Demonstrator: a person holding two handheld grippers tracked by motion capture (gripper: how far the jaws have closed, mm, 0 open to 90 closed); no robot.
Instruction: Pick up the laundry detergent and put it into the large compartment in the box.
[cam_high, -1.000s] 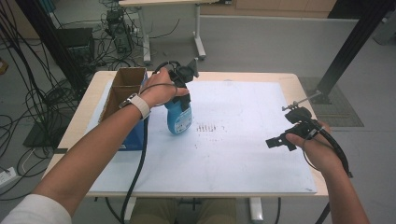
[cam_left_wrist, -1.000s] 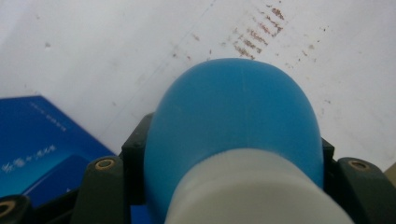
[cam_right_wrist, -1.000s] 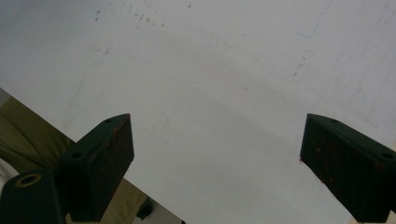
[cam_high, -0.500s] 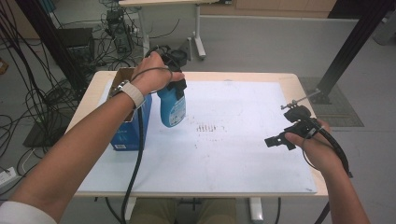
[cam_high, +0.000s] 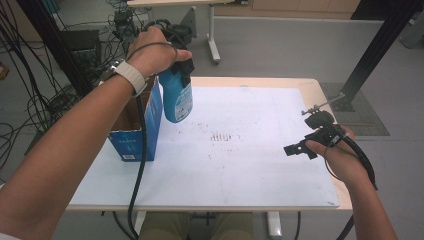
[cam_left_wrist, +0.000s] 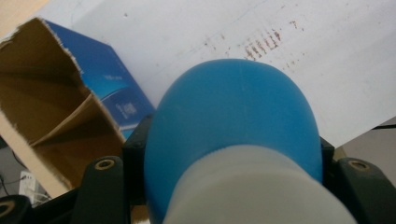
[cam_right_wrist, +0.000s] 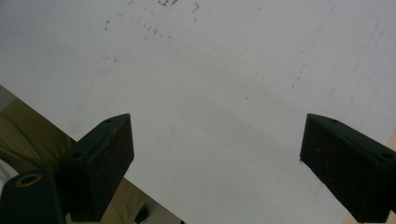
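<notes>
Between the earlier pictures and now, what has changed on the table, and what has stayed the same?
The left gripper, shut on the blue bottle, has carried it up and back toward the far left, so it now hangs in the air beside the open blue box. The grip has not changed. The box stays in place on the white sheet. The right gripper stays open and low at the right side.

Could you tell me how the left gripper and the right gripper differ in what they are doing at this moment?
The left gripper is shut on the blue bottle, while the right gripper is open with nothing between its jaws. The left gripper is raised above the table beside the open blue box; the right gripper sits low over the white sheet at the table's right side. Both are black, two-jawed and held by hand.
</notes>
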